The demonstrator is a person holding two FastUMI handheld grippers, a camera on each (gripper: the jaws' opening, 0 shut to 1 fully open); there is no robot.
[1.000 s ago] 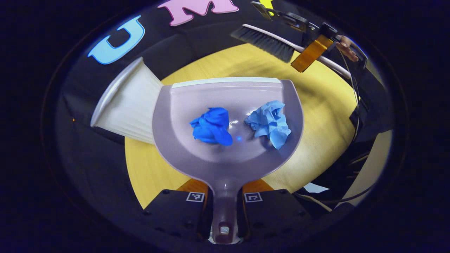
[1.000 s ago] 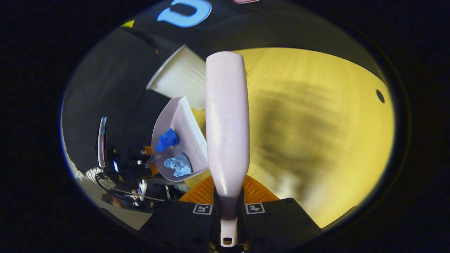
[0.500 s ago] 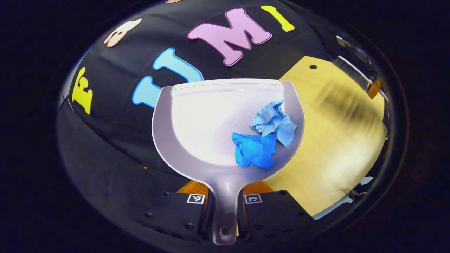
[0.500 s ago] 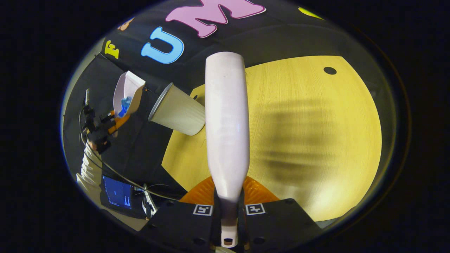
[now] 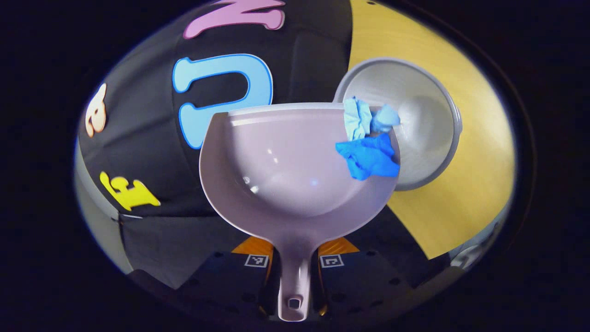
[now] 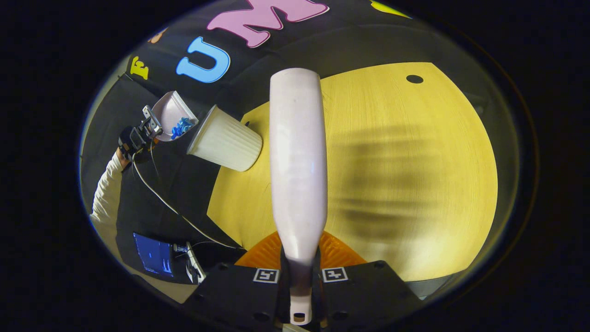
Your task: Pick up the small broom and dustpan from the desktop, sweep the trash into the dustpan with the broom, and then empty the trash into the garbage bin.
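In the left gripper view my left gripper (image 5: 293,272) is shut on the handle of the pale lilac dustpan (image 5: 286,170). The pan is tipped toward the open mouth of the white garbage bin (image 5: 421,124). A dark blue wad (image 5: 368,157) and a light blue paper wad (image 5: 364,121) lie piled at the pan's right front corner, at the bin's rim. In the right gripper view my right gripper (image 6: 298,281) is shut on the small broom (image 6: 297,166), whose white back points up over the table. Far left there, the dustpan (image 6: 171,115) leans over the ribbed bin (image 6: 226,140).
The yellow wooden table (image 6: 405,175) has a small dark hole (image 6: 414,79) near its far edge. The bin stands at the table's left edge. A person's white sleeve (image 6: 105,189), a cable and a blue screen (image 6: 154,254) sit at the left, off the table.
The left gripper swung the dustpan over the bin and tilted it. Both wads slid to the pan's right front corner. The broom stayed nearly still above the table.
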